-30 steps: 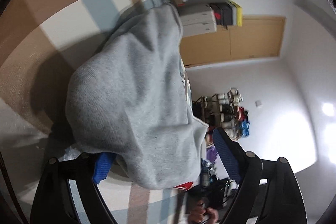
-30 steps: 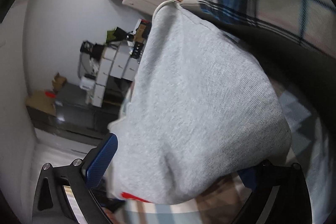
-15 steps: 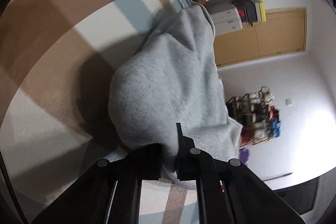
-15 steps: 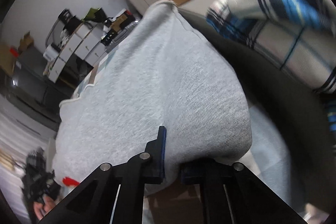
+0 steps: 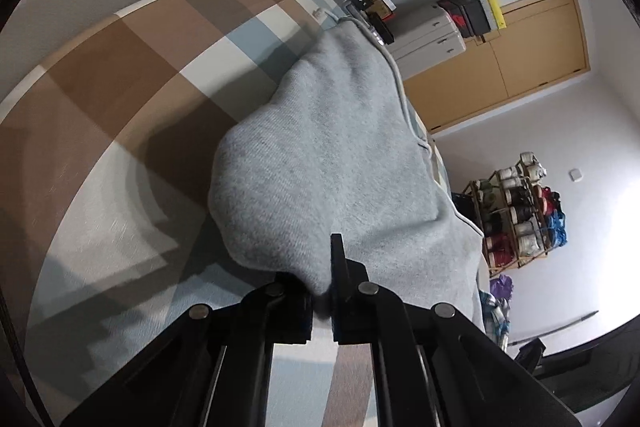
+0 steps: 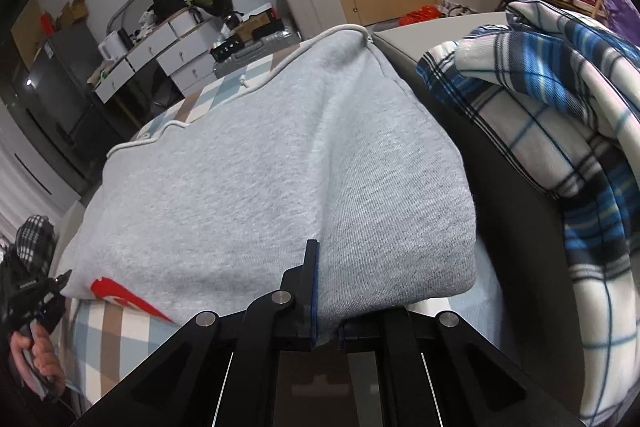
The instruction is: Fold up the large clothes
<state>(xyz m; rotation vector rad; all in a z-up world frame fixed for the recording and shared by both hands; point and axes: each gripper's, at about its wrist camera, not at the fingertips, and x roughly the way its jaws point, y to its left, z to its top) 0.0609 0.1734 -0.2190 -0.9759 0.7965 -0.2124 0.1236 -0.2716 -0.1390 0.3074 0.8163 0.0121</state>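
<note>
1. Left gripper (image 5: 322, 301): jaws pressed together, pinching the near edge of the grey sweatshirt (image 5: 332, 167) at its left corner. Cloth bunches up between the pads.
2. Sweatshirt lies on the checked cover (image 5: 120, 75), already doubled over into a thick bundle; white drawstring (image 5: 394, 67) trails along the far edge. Red logo (image 6: 120, 297) peeks out low on the left side in the right wrist view.
3. Right gripper (image 6: 324, 311): likewise clamped on the sweatshirt's near edge, at the right corner.
4. Plaid blanket (image 6: 560, 115) heaped to the right, well apart from the work.
5. Judgement: partway through. At least one fold looks made; both near corners are gripped, so another fold toward the far edge seems next. Final flattening not yet done.
</note>
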